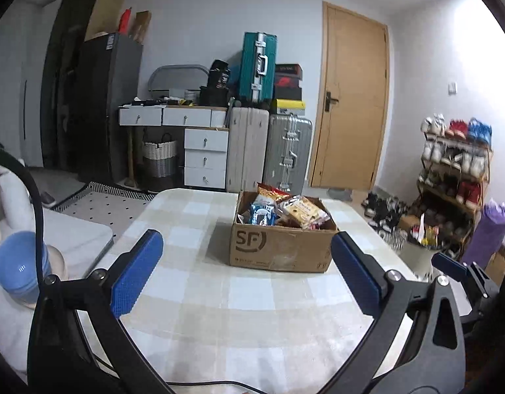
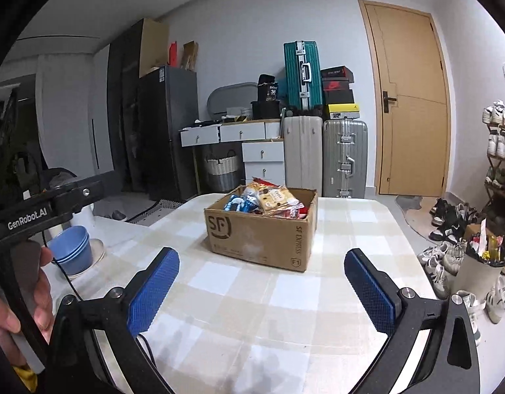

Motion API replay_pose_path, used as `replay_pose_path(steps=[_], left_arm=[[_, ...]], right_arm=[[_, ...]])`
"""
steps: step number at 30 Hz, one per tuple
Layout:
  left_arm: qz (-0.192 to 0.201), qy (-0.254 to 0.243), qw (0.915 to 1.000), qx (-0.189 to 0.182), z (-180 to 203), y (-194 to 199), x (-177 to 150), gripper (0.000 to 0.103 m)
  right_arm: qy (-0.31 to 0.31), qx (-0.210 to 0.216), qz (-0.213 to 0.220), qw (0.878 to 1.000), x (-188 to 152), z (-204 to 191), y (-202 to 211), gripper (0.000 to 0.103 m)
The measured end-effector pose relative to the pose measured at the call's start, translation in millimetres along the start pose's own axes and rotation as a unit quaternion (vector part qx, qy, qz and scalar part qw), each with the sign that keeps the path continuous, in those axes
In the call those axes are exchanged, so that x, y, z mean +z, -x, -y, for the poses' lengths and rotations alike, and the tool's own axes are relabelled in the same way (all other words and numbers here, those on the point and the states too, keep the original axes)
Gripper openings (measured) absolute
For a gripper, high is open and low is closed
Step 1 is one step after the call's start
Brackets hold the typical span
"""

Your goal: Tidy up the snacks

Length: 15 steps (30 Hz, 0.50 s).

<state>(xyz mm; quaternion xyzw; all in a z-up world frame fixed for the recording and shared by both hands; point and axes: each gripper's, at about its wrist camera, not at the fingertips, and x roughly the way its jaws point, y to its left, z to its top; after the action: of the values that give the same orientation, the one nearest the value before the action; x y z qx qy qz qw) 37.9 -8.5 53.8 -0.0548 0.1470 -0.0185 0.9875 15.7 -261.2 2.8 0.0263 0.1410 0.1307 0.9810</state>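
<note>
Fingers on the left gripper (image 1: pixel 247 271) and right gripper (image 2: pixel 262 287) both spread wide, holding nothing. Snacks (image 2: pixel 268 198) sit piled in the cardboard box (image 2: pixel 252 239) at 12 o'clock on the surface (image 2: pixel 285 321); could be pre-sort or just finished, can't say

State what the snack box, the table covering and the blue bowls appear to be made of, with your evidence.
Box: brown corrugated cardboard, matte, printed logo, scuffed front.
Table covering: seemingly soft woven cloth, checked beige and white, no shine.
Blue bowls: glossy plastic or glazed ceramic; a highlight shows, the material stays uncertain.
</note>
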Motion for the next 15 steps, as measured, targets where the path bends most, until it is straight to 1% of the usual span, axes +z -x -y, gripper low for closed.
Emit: replay_pose_path(steps=[3, 4, 7, 10, 15], left_arm=[[-0.024, 0.012, 0.9996, -0.007, 1.9, -18.7, -1.3, 0.102], [-0.021, 0.008, 0.9997, -0.008, 4.0, -22.3, -4.8, 0.102], [-0.016, -0.011, 0.9997, 0.017, 10.0, -27.6, -7.5, 0.102], [-0.018, -0.018, 0.9996, 0.015, 12.0, -32.6, -9.4, 0.102], [-0.036, 0.001, 0.9993, 0.007, 1.1, -38.3, -13.5, 0.102]], right_arm=[[-0.008, -0.001, 0.003, 1.0, -0.8, 3.2, -7.0, 0.102], [-0.009, 0.001, 0.001, 1.0, -0.6, 2.9, -10.4, 0.102], [-0.006, 0.003, 0.003, 1.0, -1.1, -0.4, -15.0, 0.102], [-0.003, 0.006, 0.006, 1.0, 0.0, -3.6, -17.9, 0.102], [-0.006, 0.008, 0.0, 1.0, -2.8, -3.8, -22.8, 0.102]])
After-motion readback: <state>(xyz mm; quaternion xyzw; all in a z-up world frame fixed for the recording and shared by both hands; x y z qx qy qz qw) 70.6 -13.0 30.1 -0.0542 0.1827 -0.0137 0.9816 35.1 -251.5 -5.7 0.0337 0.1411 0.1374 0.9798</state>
